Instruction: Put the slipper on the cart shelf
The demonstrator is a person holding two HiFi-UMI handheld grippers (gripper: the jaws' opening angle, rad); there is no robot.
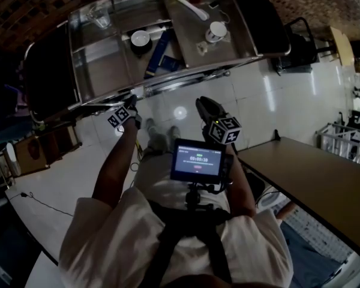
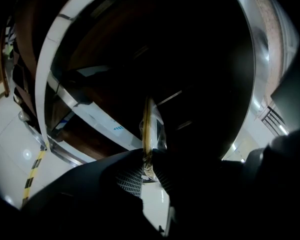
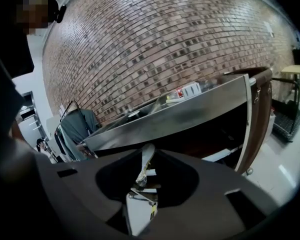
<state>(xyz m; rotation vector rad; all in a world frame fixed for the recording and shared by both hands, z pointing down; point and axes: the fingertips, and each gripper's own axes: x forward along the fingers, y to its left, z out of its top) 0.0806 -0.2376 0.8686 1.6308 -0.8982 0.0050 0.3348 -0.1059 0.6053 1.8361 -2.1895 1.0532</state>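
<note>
the slipper point(image 2: 149, 126) is in the left gripper point(image 2: 147, 156). its fingers pinch one end, and the rest stands up edge-on in a clear plastic wrap. it points into the dark opening of the cart shelf point(image 2: 190, 79) but is not yet resting on it. in the head view that gripper is just at the near edge of the cart point(image 1: 102, 71), whose top carries cups and a spoon.

the slipper looks thin, flat and light, and probably floppy. the wrap is likely slick, so a firm pinch well in from the edge seems wise, and it may sag when laid down.

the right gripper point(image 3: 144, 171) hangs nearer the person, to the right. its fingers are closed on a thin pale strip point(image 3: 147, 154); i cannot tell what that strip is.
</note>
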